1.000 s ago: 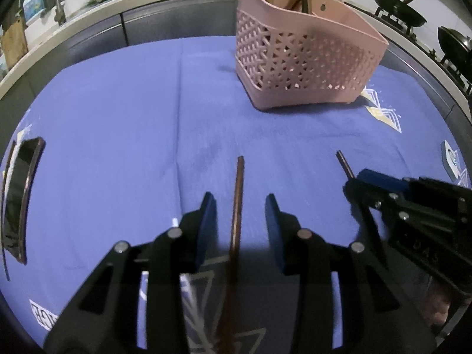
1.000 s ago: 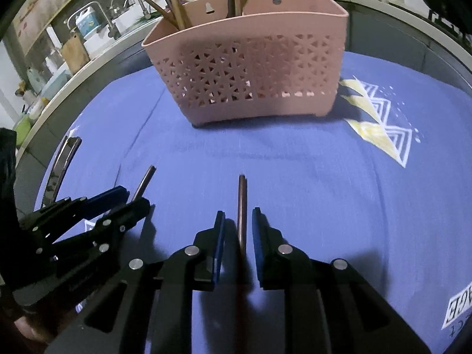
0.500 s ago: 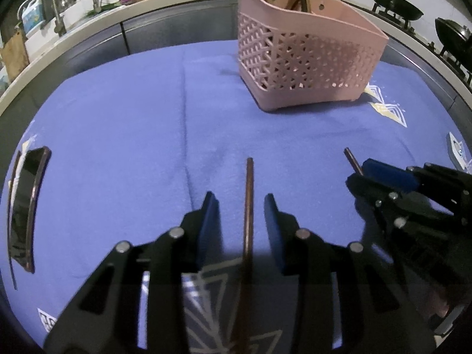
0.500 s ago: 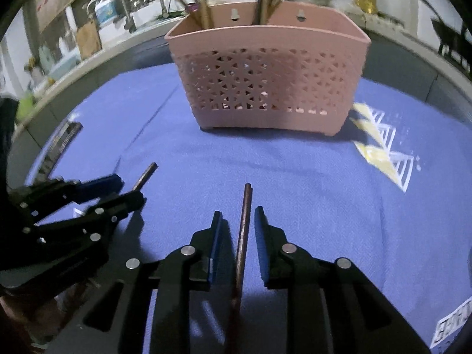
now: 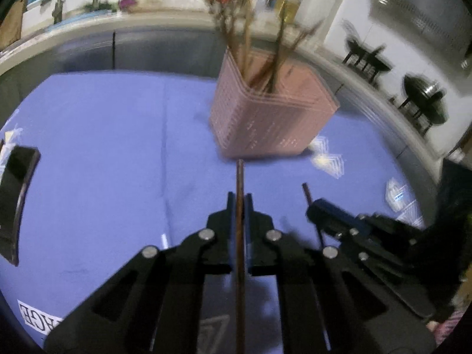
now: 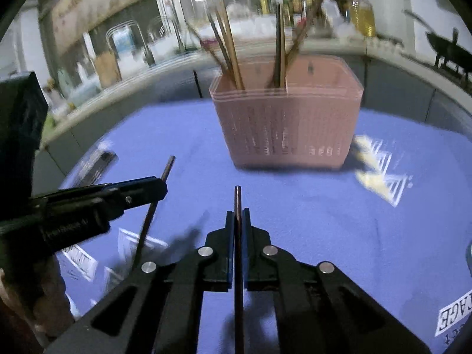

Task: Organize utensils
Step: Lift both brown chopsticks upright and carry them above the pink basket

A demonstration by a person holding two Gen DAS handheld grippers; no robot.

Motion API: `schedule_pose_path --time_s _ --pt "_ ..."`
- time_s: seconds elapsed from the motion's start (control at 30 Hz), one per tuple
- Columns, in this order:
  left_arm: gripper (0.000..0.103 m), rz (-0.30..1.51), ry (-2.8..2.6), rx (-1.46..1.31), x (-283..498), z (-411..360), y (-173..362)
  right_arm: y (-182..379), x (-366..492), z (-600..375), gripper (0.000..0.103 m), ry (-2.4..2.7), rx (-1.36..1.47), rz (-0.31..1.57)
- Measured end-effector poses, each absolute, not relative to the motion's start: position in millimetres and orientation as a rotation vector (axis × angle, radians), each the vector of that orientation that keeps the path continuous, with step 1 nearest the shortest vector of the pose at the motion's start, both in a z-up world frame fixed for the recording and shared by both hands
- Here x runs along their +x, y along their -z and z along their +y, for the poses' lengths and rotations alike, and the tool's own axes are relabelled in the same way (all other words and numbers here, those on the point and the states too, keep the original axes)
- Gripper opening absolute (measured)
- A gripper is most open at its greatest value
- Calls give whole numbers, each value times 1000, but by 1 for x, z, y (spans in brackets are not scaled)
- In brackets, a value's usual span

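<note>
On the blue cloth (image 6: 309, 221), labels blur unreadably; each gripper, left (image 5: 239, 203) and right (image 6: 237, 218), clamps one chopstick (image 5: 240, 236) (image 6: 238, 250) before the pink basket (image 6: 289, 124).

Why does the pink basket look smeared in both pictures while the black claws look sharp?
Left wrist view: the pink basket and the counter behind streak with motion blur, while the left gripper stays crisp. Right wrist view: same streaking on the basket; the right gripper stays sharp.

Left gripper (image 5: 239, 199) jaws went from open to clamped on its dark brown wooden chopstick (image 5: 240, 221). Right gripper (image 6: 237, 215) also pinched tight on its own dark chopstick (image 6: 237, 236). Both now lifted off the blue cloth (image 5: 103, 147); views motion-blurred.
</note>
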State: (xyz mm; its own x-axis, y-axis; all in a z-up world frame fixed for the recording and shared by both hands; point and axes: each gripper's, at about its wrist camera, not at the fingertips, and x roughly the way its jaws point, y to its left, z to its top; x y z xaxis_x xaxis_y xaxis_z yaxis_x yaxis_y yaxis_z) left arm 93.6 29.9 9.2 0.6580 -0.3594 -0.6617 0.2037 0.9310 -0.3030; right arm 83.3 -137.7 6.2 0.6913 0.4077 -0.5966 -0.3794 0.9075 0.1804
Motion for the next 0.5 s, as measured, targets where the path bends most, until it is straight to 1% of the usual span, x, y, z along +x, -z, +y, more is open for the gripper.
schedule_pose_path --time_s 0.17,0.23,0.33,0.5 --pt "4 596 384 -229 56 32 -59 -57 52 -152 5 -465 81 487" --pt "4 547 392 -213 43 30 -69 -73 41 -154 5 -467 96 433" --pt "4 520 399 -191 31 25 -76 -83 32 -161 5 -469 111 400" --pt "4 498 396 -152 22 15 -78 -85 18 -162 5 -455 98 362"
